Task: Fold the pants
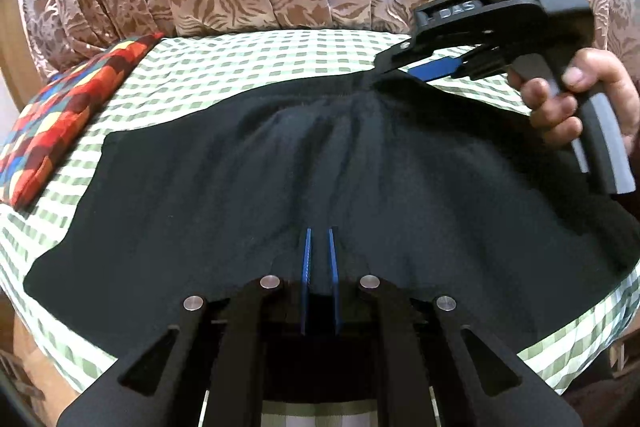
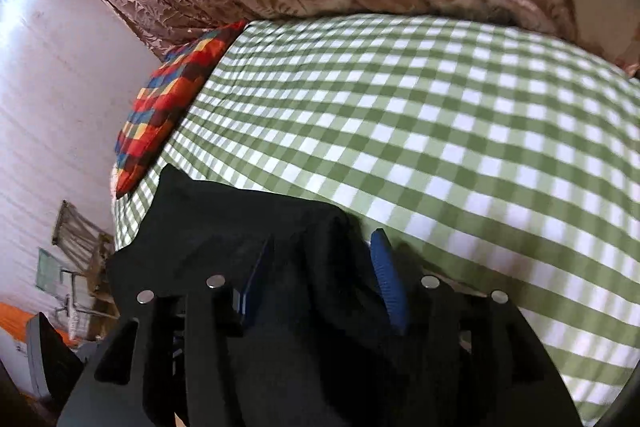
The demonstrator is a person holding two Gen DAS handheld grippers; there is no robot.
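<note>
Left gripper [image 1: 319, 251]: we saw it angled down, pinching the pants [image 1: 280, 163].
Right gripper [image 2: 324, 267]: angled down, blue pads apart, black cloth between them.
Count: one pants, one pillow [image 1: 60, 123].

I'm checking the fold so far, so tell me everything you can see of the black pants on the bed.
The black pants are of a soft, matte, slightly fuzzy cloth, spread wide across the green checked bedsheet, with gathers radiating toward their far edge. The left gripper is shut on the near part. At the far right edge the right gripper has cloth bunched between its blue fingers, which stand apart. One corner reaches toward the patchwork pillow; whether it touches is unclear.
</note>
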